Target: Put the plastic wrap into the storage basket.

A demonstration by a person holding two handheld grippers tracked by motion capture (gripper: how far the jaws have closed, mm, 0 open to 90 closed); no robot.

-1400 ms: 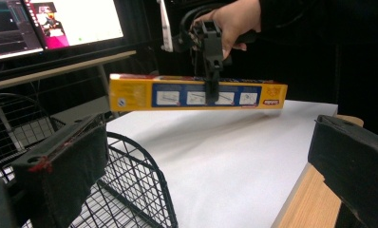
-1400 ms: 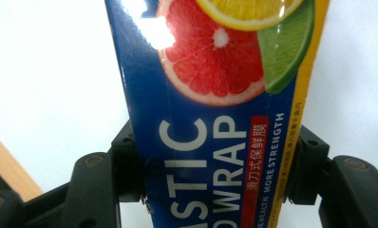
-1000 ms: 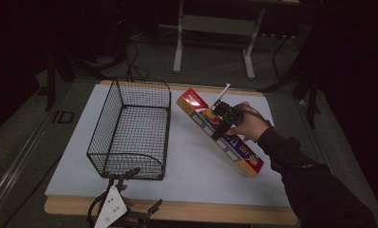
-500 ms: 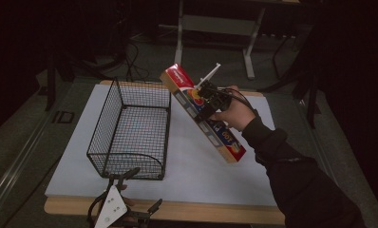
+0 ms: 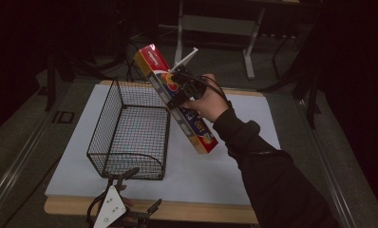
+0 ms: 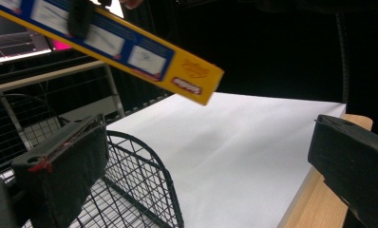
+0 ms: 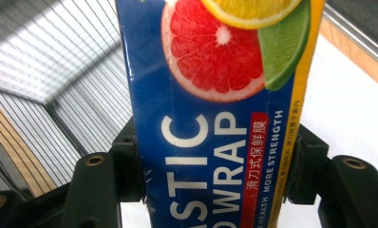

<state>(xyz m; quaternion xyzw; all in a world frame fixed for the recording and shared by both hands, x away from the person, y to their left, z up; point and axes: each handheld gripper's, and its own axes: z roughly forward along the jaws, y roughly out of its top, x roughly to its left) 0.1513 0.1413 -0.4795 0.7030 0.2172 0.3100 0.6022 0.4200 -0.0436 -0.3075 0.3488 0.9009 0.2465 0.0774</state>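
A plastic-wrap box (image 5: 177,98), clamped by the right gripper (image 5: 181,90), was held tilted above the wire basket (image 5: 130,137)'s edge; lowering inside was judged next. The left gripper (image 5: 123,209) lay open, empty.

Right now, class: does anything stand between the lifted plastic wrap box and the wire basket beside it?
Nothing visible does. The plastic wrap box, clamped in the right gripper, hangs tilted above the wire basket, whose top is open with nothing visible inside.

Glossy cardboard plastic-wrap box (image 7: 215,118); black wire-mesh metal basket (image 5: 130,133); matt white sheet (image 5: 244,123); pale wooden table edge (image 5: 201,211)
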